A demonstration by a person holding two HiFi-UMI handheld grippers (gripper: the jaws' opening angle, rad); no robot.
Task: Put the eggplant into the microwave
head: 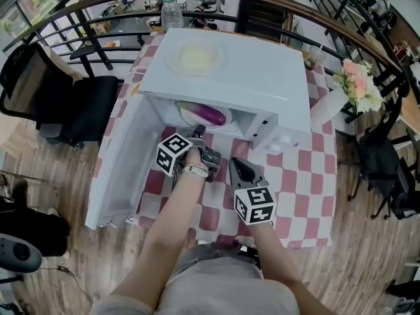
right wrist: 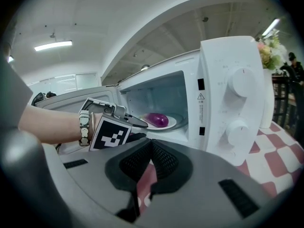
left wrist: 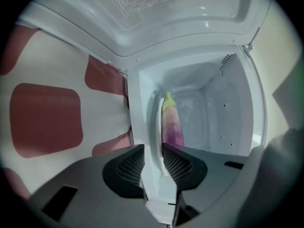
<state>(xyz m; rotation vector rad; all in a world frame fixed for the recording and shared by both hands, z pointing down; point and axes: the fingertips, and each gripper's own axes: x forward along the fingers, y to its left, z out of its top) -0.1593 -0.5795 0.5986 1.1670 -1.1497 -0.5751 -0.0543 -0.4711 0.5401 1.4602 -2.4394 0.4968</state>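
Note:
The white microwave (head: 223, 77) stands on the table with its door (head: 121, 169) swung wide to the left. Inside, the purple eggplant (head: 210, 115) (left wrist: 172, 122) (right wrist: 156, 119) lies on a white plate (left wrist: 157, 122) (right wrist: 176, 122). My left gripper (head: 197, 133) (left wrist: 153, 148) (right wrist: 140, 129) reaches into the opening. The plate's near rim stands between its jaws, and the pads sit just off it. My right gripper (head: 235, 163) (right wrist: 151, 144) hovers over the tablecloth in front of the microwave, shut with nothing in it.
A glass dish (head: 195, 58) rests on top of the microwave. A water bottle (head: 172, 10) stands behind it and a vase of flowers (head: 357, 84) to its right. The red-and-white checked tablecloth (head: 302, 176) covers the table. A black chair (head: 72, 104) stands at the left.

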